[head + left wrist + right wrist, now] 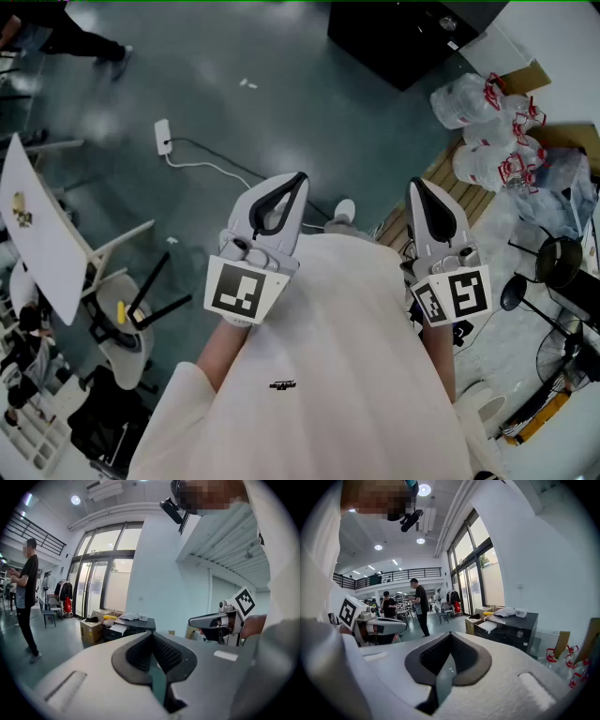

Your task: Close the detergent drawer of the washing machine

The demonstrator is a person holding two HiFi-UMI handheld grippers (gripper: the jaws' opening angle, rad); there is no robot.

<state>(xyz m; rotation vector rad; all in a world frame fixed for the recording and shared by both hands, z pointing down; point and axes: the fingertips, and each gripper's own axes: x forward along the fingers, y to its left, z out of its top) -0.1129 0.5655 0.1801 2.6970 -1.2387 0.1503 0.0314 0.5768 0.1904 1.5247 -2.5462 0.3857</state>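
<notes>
No washing machine or detergent drawer shows in any view. In the head view I hold both grippers close in front of a white shirt, pointing away from me over the grey floor. My left gripper (pixel 296 180) has its jaws closed tip to tip with nothing between them, as the left gripper view (pixel 151 635) confirms. My right gripper (pixel 416 186) is likewise shut and empty, also seen in the right gripper view (pixel 450 635). Each gripper view catches the other gripper off to the side.
A black cabinet (pixel 403 37) stands ahead on the right, with clear plastic bags (pixel 489 122) beside it. A white power strip (pixel 163 136) and its cable lie on the floor. A white table (pixel 42 234) and chair (pixel 122 328) are at left. Stands and a fan (pixel 555 272) crowd the right.
</notes>
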